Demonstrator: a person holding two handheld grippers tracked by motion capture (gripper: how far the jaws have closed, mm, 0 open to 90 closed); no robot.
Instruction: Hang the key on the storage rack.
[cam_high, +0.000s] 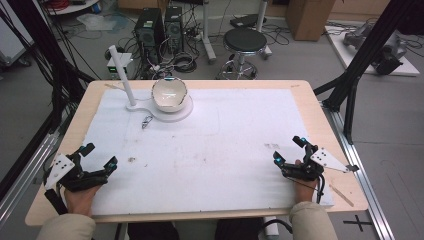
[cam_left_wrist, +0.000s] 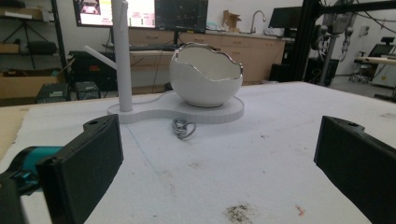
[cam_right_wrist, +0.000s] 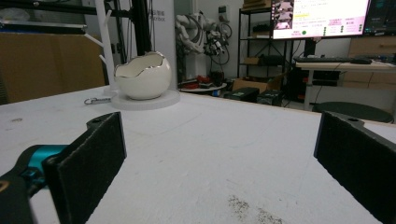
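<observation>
The clip (cam_high: 147, 120) lies on the white surface (cam_high: 225, 150) just in front of the stand (cam_high: 165, 112), between its post (cam_high: 122, 75) and its bowl (cam_high: 169, 94). My left tongs (cam_high: 100, 156) rest near-left, wide open, empty. My right tongs (cam_high: 288, 148) rest near-right, equally wide, holding nothing.

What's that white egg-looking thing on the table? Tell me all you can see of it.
The bowl is shaped like a cracked eggshell: glossy white, ceramic by its look, with a jagged rim edged in silver. It appears empty and stands upright on the round end of a flat white stand, beside a white branched post, at the table's far side. A small metal clasp lies just before the stand.
</observation>
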